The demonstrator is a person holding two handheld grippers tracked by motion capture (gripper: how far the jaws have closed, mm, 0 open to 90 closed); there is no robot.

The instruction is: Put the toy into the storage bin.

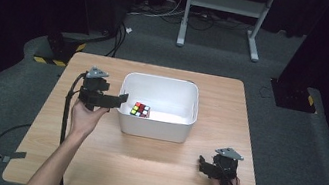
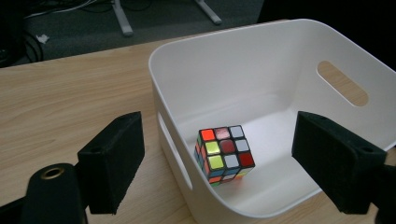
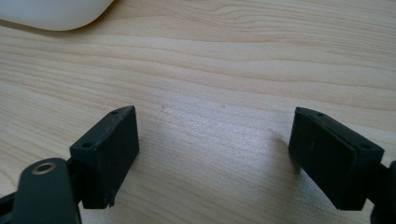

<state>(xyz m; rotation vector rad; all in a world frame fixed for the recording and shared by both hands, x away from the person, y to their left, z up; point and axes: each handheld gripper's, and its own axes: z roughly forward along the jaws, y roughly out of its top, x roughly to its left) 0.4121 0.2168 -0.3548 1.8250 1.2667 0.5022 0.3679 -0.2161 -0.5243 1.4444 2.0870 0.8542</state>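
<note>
A colourful puzzle cube (image 2: pixel 224 154) lies on the floor of a white bin (image 1: pixel 182 126), close to the bin's left wall in the high view, and it leans a little on one edge. The bin stands near the middle of the wooden table (image 1: pixel 139 169). The left tool (image 1: pixel 118 100) is held by the left hand (image 1: pixel 85 115) just beside the left wall of the bin, pointing toward it. In the left gripper view its jaws are released and stand wide, one outside the bin wall and one over the inside, and the cube is farther off between them, not touched. The right tool (image 1: pixel 202 163) rests low near the front right corner of the table, well apart from the bin, its jaws also released with nothing between them except bare wood.
</note>
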